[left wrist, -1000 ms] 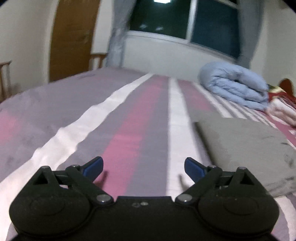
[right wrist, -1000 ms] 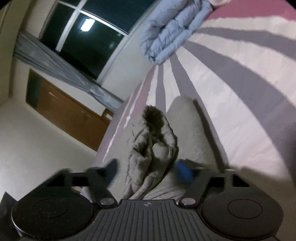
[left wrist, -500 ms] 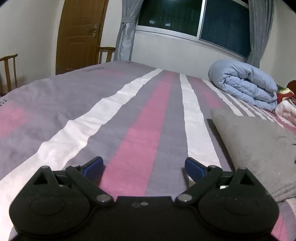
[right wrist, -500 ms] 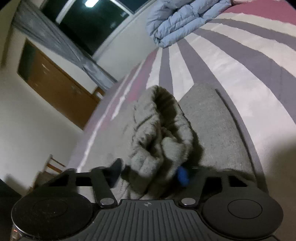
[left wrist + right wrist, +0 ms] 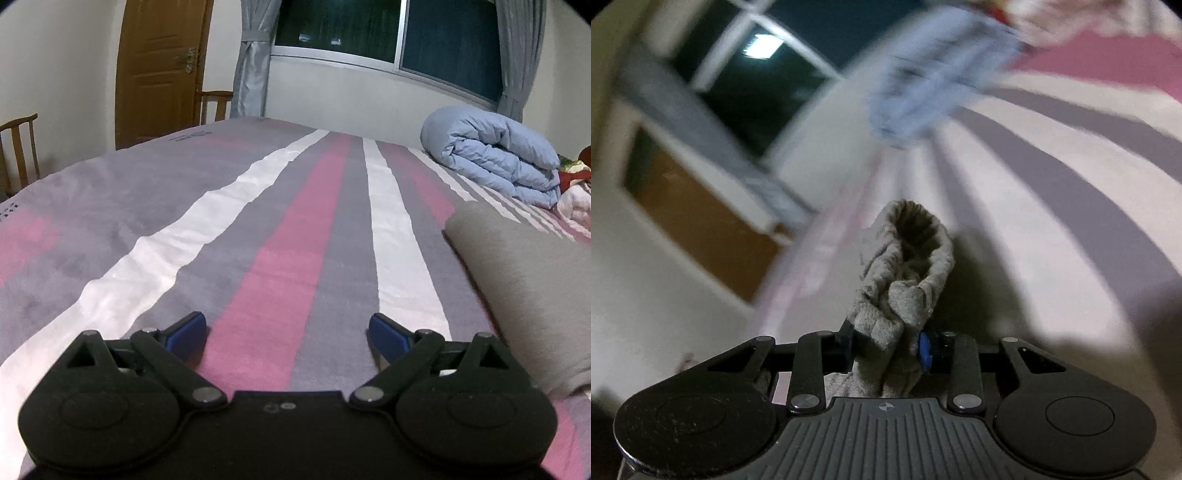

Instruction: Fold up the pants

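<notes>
The grey pants (image 5: 528, 280) lie as a flat folded panel on the striped bed (image 5: 258, 229), at the right of the left wrist view. My left gripper (image 5: 288, 332) is open and empty, low over the bedspread, to the left of the pants. In the right wrist view my right gripper (image 5: 888, 343) is shut on a bunched end of the grey pants (image 5: 905, 269) and holds it up off the bed. The background there is blurred by motion.
A rolled blue duvet (image 5: 491, 155) lies at the far right of the bed, with red and white bedding (image 5: 574, 184) beside it. Wooden chairs (image 5: 18, 147) and a brown door (image 5: 162, 70) stand beyond the bed's left edge. A window with grey curtains is behind.
My right gripper has closed from open onto the bunched pants fabric and is swinging it up. My left gripper stays open and has drifted left, with the pants now further right in its view.
</notes>
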Tool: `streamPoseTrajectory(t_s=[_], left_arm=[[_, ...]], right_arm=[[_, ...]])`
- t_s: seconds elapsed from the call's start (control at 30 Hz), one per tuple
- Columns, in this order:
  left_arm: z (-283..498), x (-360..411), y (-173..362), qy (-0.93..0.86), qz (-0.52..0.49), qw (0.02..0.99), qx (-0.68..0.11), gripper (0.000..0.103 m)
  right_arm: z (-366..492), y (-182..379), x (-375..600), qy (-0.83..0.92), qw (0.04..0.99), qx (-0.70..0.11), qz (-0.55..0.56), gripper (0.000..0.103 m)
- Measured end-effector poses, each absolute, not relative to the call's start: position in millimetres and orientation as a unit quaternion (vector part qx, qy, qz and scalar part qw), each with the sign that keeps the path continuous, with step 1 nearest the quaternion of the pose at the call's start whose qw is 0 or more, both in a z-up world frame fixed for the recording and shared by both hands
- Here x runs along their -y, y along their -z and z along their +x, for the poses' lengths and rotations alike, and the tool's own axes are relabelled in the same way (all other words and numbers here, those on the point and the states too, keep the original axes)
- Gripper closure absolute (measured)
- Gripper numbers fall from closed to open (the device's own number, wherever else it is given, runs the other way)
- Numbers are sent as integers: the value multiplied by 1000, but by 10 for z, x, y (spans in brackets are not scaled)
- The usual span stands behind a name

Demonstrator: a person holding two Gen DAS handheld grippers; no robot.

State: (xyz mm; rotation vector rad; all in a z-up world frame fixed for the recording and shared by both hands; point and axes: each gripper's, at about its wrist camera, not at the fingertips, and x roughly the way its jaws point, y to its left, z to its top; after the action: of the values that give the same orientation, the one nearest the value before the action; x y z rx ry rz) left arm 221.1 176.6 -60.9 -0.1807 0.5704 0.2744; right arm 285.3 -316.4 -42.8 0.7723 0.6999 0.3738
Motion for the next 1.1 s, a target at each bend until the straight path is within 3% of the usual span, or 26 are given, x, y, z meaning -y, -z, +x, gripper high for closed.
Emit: streamPoseTrajectory(t_s=[0.1,0.4,0.5,0.7,0.77,0.83,1.1], left_arm=[[2205,-1752,610,-134,-85,946,-281,14],[2203,-1715,597,-136,-78,946,-283,13],[2187,-1694,579,-137,-77,948,-276,13],[1997,-1409,396,-85,-69,966,-234,13],[1901,-1223,350,-56,-45,972,-222,13],[1812,-1058,361,-42,-30,975,-215,13],[1718,-699,366,-33,-28,976,-212,13]], right_arm=[[2880,714,3316,-181,820,-350,415,71],[2971,693,3173,-184,839,-352,371,69],[2833,583,3289,-185,847,-328,376,61],[2356,270,3306,-163,906,-268,286,57],[2211,201,3271,-165,916,-254,262,44],[2151,142,3175,-166,925,-248,235,38],[1729,118,3079,-138,952,-207,180,37]])
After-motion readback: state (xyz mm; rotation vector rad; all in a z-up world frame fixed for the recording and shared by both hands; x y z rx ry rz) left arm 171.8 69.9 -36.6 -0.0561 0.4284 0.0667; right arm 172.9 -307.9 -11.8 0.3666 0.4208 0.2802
